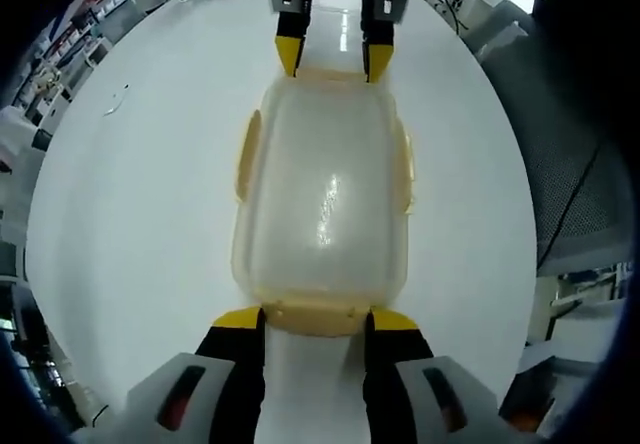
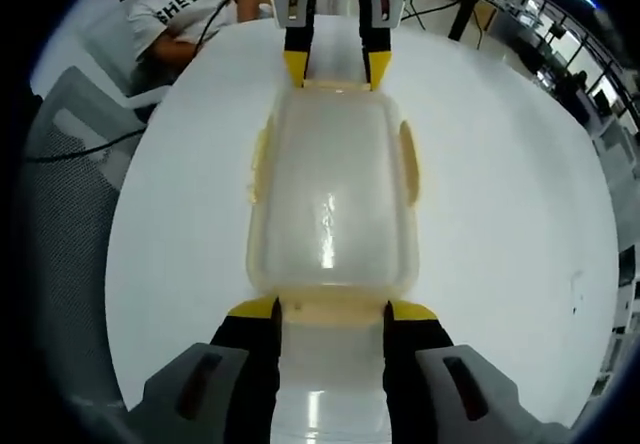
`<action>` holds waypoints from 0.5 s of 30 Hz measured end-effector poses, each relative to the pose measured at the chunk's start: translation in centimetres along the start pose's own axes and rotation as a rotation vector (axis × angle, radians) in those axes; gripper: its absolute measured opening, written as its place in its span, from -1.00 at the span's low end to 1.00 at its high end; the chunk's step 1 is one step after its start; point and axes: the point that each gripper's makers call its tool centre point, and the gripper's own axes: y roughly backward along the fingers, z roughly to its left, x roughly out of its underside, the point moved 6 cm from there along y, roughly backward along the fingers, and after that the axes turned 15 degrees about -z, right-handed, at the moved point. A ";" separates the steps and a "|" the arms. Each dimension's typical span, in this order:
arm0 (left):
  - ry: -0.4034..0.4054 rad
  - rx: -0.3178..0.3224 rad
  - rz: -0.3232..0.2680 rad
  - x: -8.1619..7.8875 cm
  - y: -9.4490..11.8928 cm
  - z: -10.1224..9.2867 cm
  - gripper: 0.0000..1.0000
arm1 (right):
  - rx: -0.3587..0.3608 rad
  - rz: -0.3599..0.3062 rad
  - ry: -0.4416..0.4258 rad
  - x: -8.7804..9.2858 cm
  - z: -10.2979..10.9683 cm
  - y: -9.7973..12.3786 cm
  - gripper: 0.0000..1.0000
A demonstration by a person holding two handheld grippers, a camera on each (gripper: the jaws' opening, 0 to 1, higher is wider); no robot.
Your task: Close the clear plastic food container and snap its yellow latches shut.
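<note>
A clear plastic box (image 1: 322, 204) sits in the middle of a round white table (image 1: 130, 214). Its lid is on top, and nothing can be seen inside it. A yellow latch (image 1: 247, 154) sits along each long side. The left gripper (image 1: 315, 320) and the right gripper (image 2: 331, 310) are at the two short ends. Each one has its jaws spread apart, with the yellow tips touching the end latch but not squeezing it

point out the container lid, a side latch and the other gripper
container lid (image 1: 325, 204), left gripper view, middle of its top
side latch (image 1: 247, 154), left gripper view, yellow flap
right gripper (image 1: 335, 56), left gripper view, between fingertips
</note>
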 end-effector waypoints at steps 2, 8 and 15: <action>0.002 0.012 -0.014 -0.2 0.1 -0.1 -0.35 | -0.007 0.005 -0.003 0.1 0.0 0.0 -0.26; -0.002 0.016 -0.022 -0.7 1.0 -0.1 -0.35 | -0.016 -0.007 -0.017 -0.4 0.0 0.8 -0.26; 0.003 0.010 -0.049 -1.7 2.2 0.2 -0.35 | -0.012 -0.012 -0.014 -0.7 -0.5 2.1 -0.26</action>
